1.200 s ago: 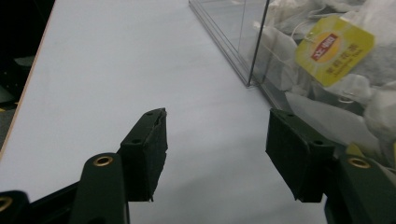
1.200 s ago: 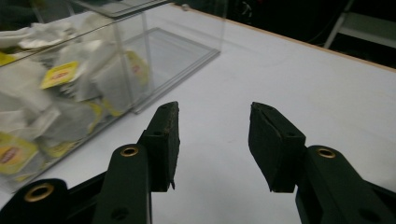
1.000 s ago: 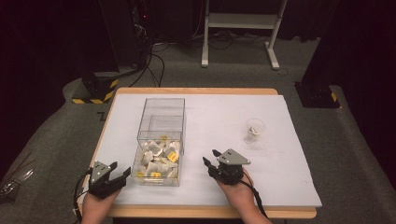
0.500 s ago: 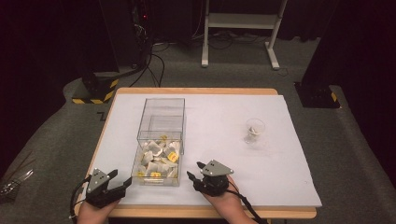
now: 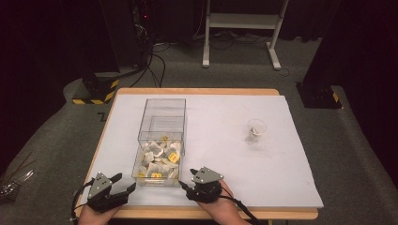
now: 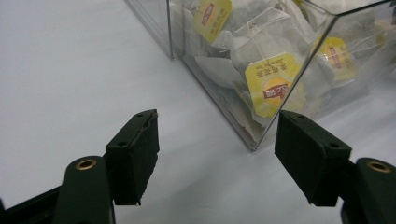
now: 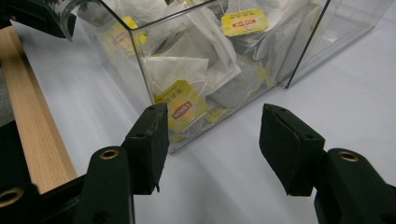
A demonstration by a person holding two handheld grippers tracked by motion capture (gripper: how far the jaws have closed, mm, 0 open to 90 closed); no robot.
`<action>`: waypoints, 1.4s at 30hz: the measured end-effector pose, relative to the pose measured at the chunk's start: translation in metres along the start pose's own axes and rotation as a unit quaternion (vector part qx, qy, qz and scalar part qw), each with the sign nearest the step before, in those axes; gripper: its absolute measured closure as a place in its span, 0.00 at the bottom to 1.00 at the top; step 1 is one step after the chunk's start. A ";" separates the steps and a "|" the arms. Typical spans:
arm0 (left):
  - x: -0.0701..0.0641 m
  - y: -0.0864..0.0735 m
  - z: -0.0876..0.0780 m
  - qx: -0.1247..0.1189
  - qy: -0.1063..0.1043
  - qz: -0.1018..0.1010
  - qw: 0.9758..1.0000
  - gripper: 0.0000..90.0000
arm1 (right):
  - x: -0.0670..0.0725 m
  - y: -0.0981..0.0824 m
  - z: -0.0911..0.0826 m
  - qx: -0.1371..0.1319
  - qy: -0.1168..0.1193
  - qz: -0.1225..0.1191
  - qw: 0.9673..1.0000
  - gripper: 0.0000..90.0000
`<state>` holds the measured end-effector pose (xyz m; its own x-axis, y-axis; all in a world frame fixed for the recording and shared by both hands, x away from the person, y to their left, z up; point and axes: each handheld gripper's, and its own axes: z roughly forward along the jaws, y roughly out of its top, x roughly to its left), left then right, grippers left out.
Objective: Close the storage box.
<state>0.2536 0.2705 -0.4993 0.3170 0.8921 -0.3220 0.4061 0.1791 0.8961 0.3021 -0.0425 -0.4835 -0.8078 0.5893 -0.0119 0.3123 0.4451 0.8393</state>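
Note:
A clear plastic box (image 5: 162, 110) stands on the white sheet, and its near half holds several tea bags (image 5: 159, 157) with yellow tags. My left gripper (image 5: 126, 184) lies at the box's near left corner, its jaws open and just widened. In the left gripper view, the left gripper (image 6: 217, 140) faces a corner of the box (image 6: 261, 135), with bare sheet between its pads. My right gripper (image 5: 184, 183) sits at the near right corner, also open after widening. In the right gripper view, the right gripper (image 7: 212, 126) looks at tea bags (image 7: 182, 107) behind the wall, and it grips nothing.
A small clear cup (image 5: 256, 131) with something pale inside stands to the right on the white sheet (image 5: 225, 122). The wooden table edge (image 5: 187, 213) runs just behind both grippers. A white frame (image 5: 239, 21) and dark equipment stand on the floor beyond the table.
My right gripper has moved left and toward the near edge, up to the box's near right corner. The left gripper has drawn slightly nearer to the table edge. Both pairs of jaws stand wider.

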 end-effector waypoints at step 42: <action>-0.006 0.010 0.027 -0.034 0.021 -0.007 0.999 0.40 | -0.008 0.012 0.013 -0.012 -0.031 -0.001 0.999 0.43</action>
<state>0.2790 0.2555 -0.4964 0.2753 0.9058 -0.3220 0.3499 0.2175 0.9112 0.3195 -0.0329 -0.4804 -0.7753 0.6299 -0.0462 0.2980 0.4294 0.8525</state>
